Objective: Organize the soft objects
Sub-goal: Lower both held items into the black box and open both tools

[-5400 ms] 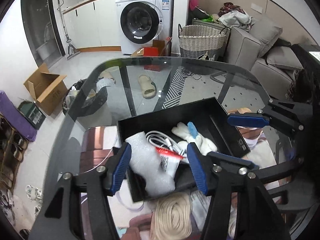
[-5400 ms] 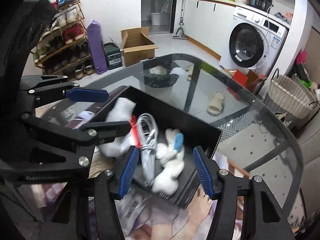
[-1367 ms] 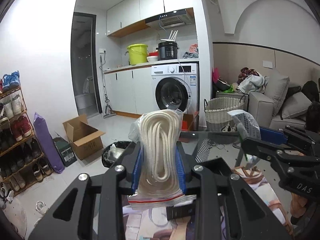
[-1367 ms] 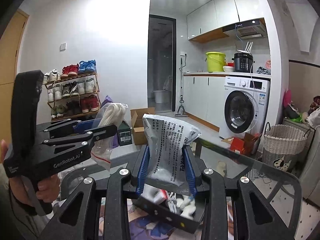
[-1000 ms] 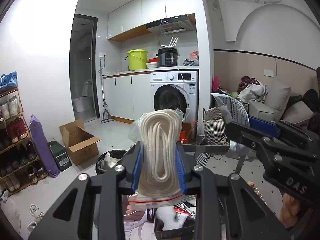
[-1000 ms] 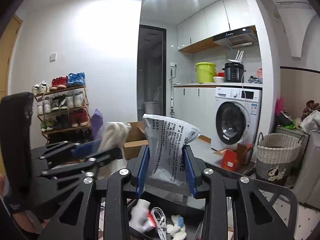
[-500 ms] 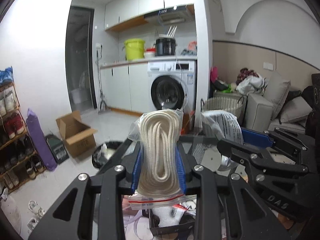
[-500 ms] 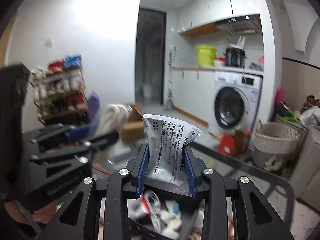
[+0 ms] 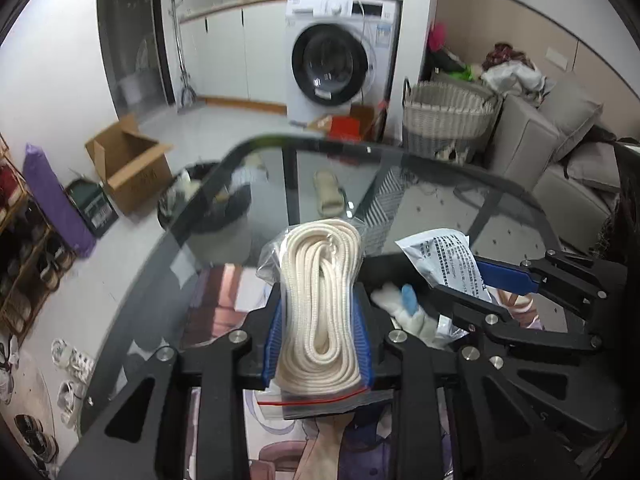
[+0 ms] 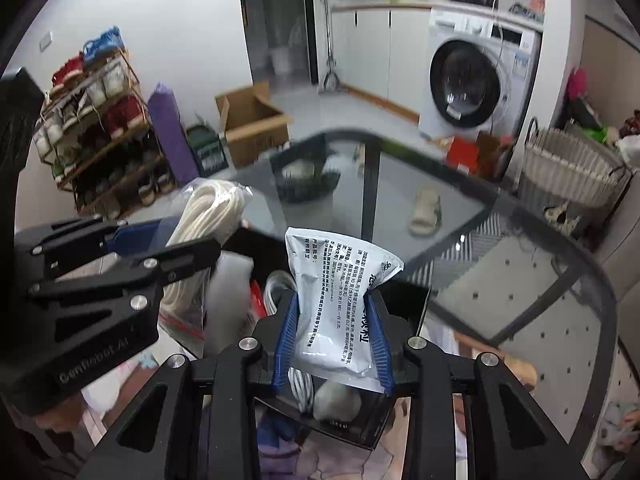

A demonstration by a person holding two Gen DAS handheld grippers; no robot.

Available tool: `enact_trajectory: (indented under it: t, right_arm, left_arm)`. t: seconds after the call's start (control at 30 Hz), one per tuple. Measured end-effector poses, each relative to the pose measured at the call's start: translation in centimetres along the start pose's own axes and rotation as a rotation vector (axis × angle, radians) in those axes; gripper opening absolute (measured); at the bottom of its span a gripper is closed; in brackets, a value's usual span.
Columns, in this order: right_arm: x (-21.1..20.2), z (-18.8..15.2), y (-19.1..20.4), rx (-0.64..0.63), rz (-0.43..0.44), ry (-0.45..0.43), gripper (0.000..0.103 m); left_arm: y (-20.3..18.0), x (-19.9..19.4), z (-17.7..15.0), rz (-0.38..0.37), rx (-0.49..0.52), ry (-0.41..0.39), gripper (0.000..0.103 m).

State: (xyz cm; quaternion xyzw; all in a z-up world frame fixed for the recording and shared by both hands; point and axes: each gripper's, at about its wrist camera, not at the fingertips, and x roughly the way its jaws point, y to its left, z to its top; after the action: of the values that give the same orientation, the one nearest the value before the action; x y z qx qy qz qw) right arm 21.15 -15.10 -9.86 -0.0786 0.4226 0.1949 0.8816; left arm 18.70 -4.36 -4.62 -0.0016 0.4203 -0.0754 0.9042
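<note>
1. Now both grippers tilt down toward the black box [image 10: 400,300] on the glass table [image 9: 460,200]; half a second ago they were raised, facing the kitchen wall and the washing machine [image 9: 332,64].
2. Held upright in the left gripper [image 9: 320,344], the bagged rope [image 9: 320,300], a cream coil in a clear zip bag, is pinched between its blue fingers [image 9: 274,344], which are narrow and pressed against the bag's sides.
3. Likewise the right gripper [image 10: 332,340] squeezes a silver printed pouch [image 10: 336,308] between its narrow fingers, with the pouch standing upright above the black box.
4. Both packets keep the same position in their fingers as a second ago, so neither has slipped during the swing downward.
5. Seen from the right wrist, the bagged rope hangs just left of the black box's near-left corner, while the silver printed pouch sits over the box's middle.
6. Inside the black box lie a white cable [image 10: 280,284], a bubble-wrap roll [image 10: 232,296], a red-edged packet [image 10: 258,300] and a white glove with a blue tip [image 9: 408,308].
7. Judging from this, the carrying stage is ending and the placing stage is beginning: both soft packets look ready to be lowered into the black box and released.
8. Space inside the black box looks tight, so the packets may need to rest on top of the things already there.
</note>
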Motion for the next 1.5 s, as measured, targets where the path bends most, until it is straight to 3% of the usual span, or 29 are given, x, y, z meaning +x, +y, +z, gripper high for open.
enact_trajectory:
  t: [0.1,0.23,0.47,0.63,0.73,1.27,1.5]
  right_arm:
    - [1.0,-0.2,-0.2,0.002,0.005,0.029,0.034]
    - [2.1,-0.5,-0.2,-0.005,0.004,0.070,0.034]
    - [3.1,-1.3,-0.4,-0.001,-0.001,0.105,0.034]
    - [2.8,-1.5,-0.5,0.020,0.015,0.099,0.041]
    - [2.4,-1.4,-0.4,0.024,0.008,0.090,0.051]
    - [0.4,-1.7,0.2,0.022,0.031,0.078,0.052]
    - [-3.1,-3.7,0.3,0.000,0.074,0.117,0.052]
  left_arm:
    - [0.1,1.3,-0.2,-0.042,-0.021,0.061,0.029]
    - [-0.5,2.1,-0.8,-0.031,0.001,0.093,0.029]
    - [-0.6,2.1,-0.7,-0.038,0.000,0.097,0.030]
    - [-0.4,2.2,-0.6,-0.060,-0.007,0.102,0.032]
    - [-0.2,2.2,-0.6,-0.052,-0.003,0.100,0.032]
    - [-0.1,0.9,-0.6,-0.079,0.000,0.078,0.036]
    - [-1.3,-3.0,-2.4,-0.108,0.085,0.077,0.052]
